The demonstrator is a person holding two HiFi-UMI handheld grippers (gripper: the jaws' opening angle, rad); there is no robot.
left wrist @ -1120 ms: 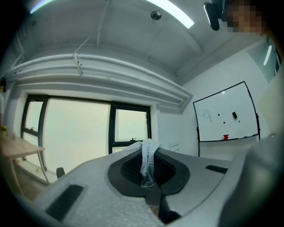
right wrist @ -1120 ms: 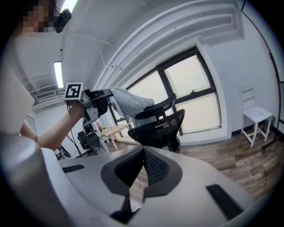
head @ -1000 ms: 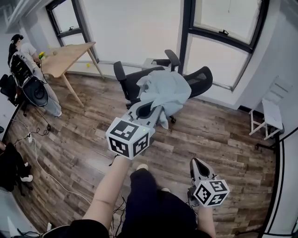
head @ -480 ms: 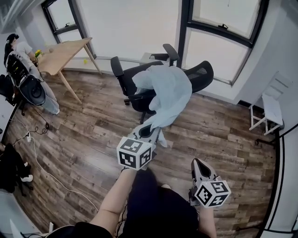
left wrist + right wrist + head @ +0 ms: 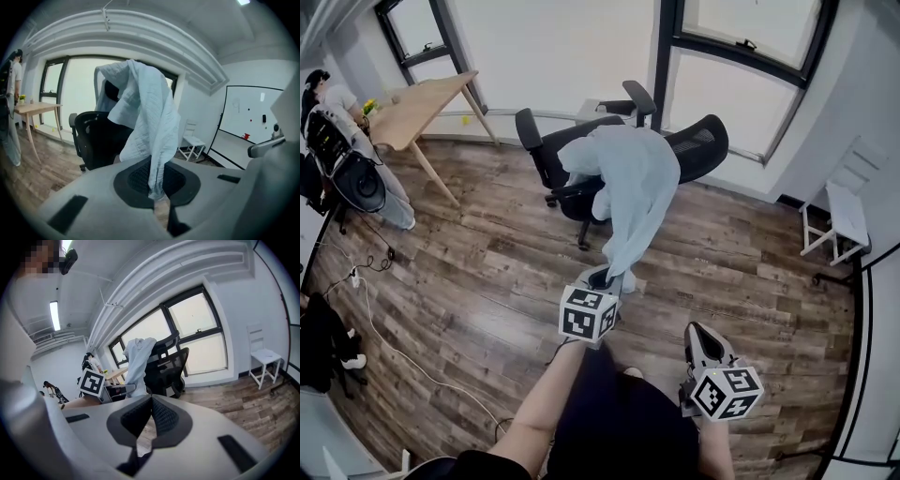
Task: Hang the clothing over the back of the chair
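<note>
Left tool, clamped on the shirt hem, has dropped low. The shirt now drapes the chair. Right tool is closed and empty.

Black mesh-backed swivel office chair: one.
Pale blue cloth shirt: one.
Light wooden table: one.
Small white slatted chair: one.
Wall-mounted whiteboard: one.
Grey handheld grippers, each bearing one black-and-white marker cube: two, namely left gripper and right gripper.
</note>
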